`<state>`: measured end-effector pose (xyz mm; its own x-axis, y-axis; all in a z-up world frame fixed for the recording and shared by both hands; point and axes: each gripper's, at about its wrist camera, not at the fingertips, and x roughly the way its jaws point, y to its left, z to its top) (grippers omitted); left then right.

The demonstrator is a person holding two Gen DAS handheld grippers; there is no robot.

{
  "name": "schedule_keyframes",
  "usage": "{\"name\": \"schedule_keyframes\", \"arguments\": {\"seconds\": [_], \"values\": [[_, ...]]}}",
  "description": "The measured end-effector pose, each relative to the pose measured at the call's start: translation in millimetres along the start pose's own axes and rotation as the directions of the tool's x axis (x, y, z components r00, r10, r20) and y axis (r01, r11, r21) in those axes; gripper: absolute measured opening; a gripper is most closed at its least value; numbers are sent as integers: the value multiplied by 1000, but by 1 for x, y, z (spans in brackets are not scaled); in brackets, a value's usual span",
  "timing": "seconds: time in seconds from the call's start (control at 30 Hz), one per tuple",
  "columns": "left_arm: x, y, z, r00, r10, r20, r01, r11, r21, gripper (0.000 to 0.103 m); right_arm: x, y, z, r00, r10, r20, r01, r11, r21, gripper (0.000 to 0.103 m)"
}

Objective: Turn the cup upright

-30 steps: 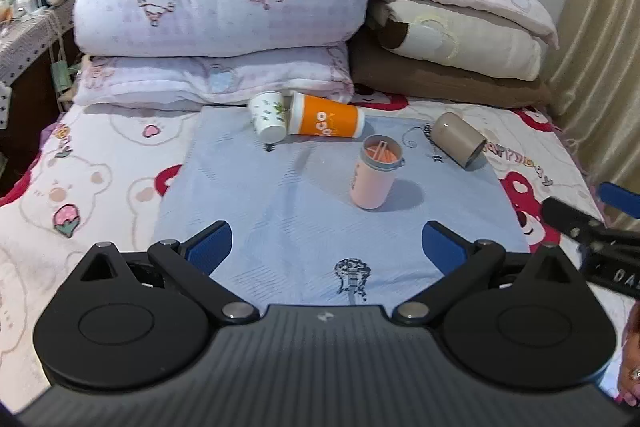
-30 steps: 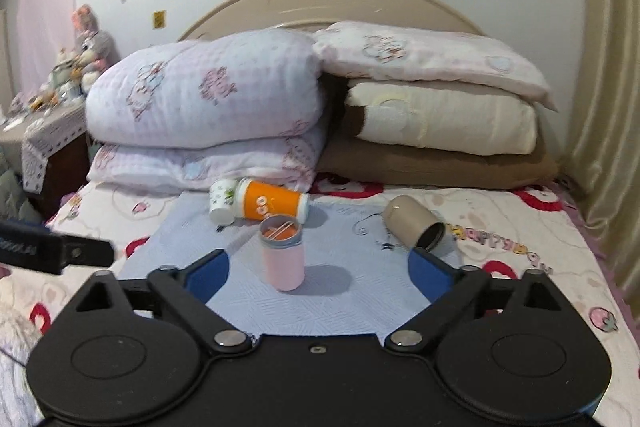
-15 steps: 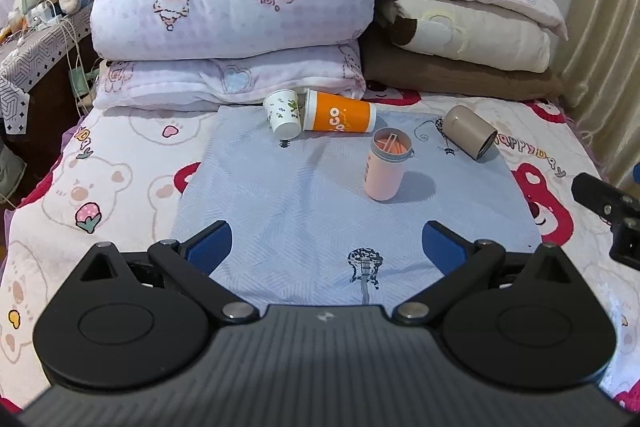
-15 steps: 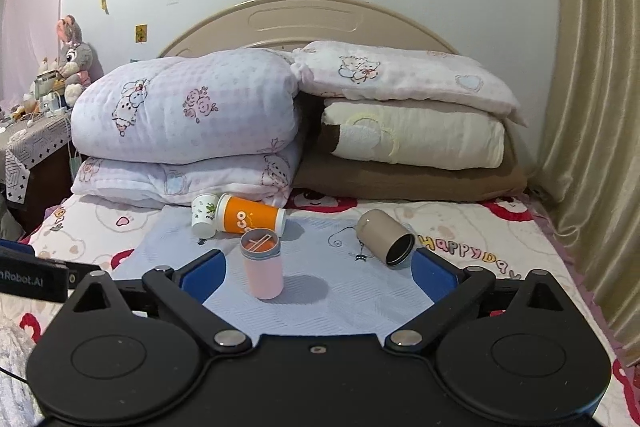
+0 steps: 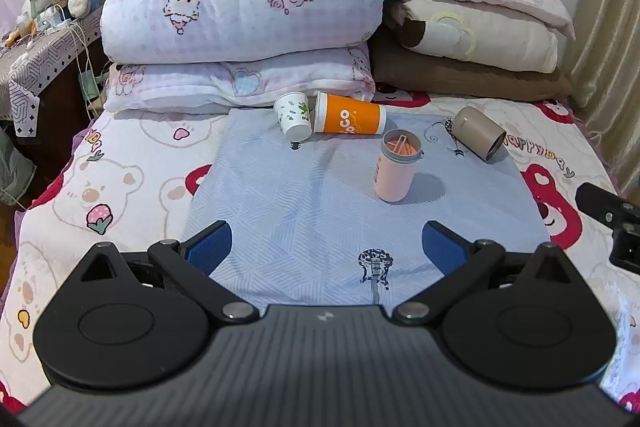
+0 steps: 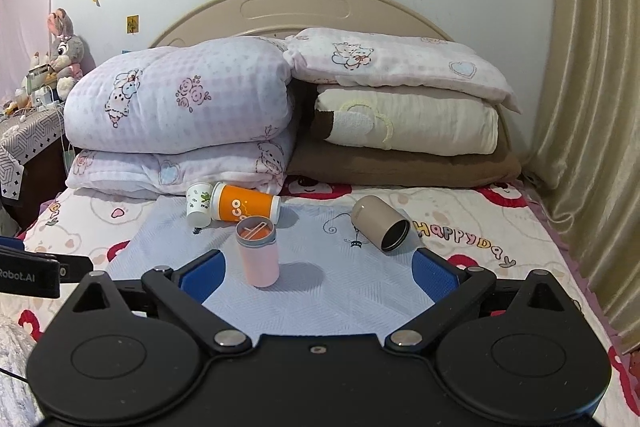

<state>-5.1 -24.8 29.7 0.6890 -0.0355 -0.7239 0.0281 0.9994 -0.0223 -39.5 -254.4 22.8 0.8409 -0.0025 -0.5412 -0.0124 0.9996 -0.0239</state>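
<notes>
Several cups sit on a light blue cloth (image 5: 320,211) on the bed. A pink cup (image 5: 396,167) (image 6: 258,253) stands upright. An orange cup (image 5: 350,118) (image 6: 244,207) lies on its side against a tilted small white printed cup (image 5: 293,115) (image 6: 199,203). A beige cup (image 5: 479,133) (image 6: 381,223) lies on its side at the right, mouth facing me. My left gripper (image 5: 326,247) is open and empty, well short of the cups. My right gripper (image 6: 318,273) is open and empty, just short of the pink cup.
Stacked pillows and folded quilts (image 5: 248,7) rise behind the cups against the headboard (image 6: 296,3). A bedside table (image 5: 36,51) with plush toys stands at the left. A curtain (image 6: 592,67) hangs at the right. The right gripper's body shows at the left wrist view's right edge (image 5: 612,219).
Both grippers have drawn back and risen from the cups, so the cups look smaller and farther. Both stay open. The cups have not moved.
</notes>
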Motion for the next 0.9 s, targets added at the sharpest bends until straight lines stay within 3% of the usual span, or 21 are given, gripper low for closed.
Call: {"name": "schedule_keyframes", "arguments": {"seconds": [0.9], "values": [[8, -3, -3, 999, 25, -41, -24, 999, 30, 103, 4, -4, -5, 998, -30, -48, 31, 999, 15, 101]]}}
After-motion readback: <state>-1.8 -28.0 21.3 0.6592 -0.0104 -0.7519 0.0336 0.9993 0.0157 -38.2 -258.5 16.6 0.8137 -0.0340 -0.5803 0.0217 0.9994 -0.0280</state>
